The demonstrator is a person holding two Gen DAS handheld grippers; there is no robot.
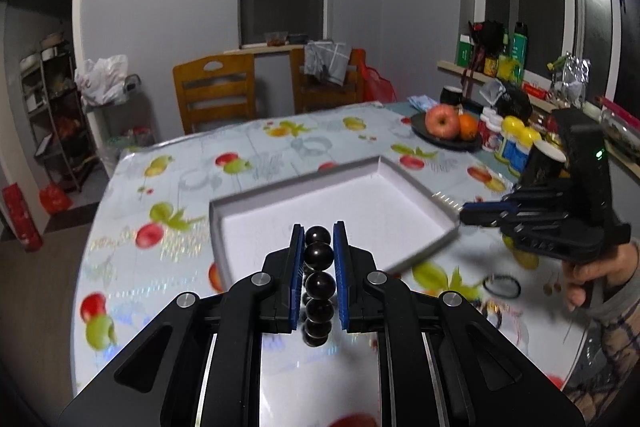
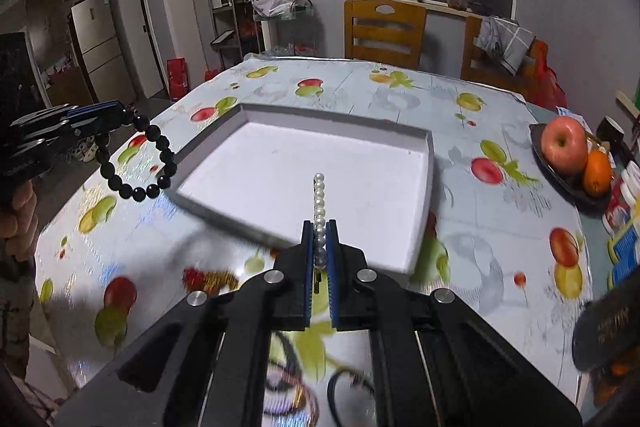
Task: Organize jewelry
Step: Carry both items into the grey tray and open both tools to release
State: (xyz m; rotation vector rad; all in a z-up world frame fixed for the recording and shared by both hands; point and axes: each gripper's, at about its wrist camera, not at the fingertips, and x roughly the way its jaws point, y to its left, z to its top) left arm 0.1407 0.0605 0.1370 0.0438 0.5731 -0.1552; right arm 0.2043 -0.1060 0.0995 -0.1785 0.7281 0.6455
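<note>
The black bead bracelet [image 1: 318,283] is pinched between the fingers [image 1: 297,279] of the left gripper [image 1: 318,239] and hangs as a loop off the near left corner of the white tray [image 2: 428,163]. The pearl strand [image 2: 319,203] is pinched by the right gripper [image 2: 319,227], whose fingers [image 2: 307,267] are almost pressed together on it; it stands edge-on above the tray's near part.

Both pieces are judged to be carried toward the tray, which is seen empty. Each piece is best brought fully over the tray floor, lowered until it rests, and only then released. The 2 pieces should be set well apart so that no tangling occurs. Black hair ties [image 1: 502,285] and other small pieces are left on the counter [image 2: 360,87] nearer the person.
</note>
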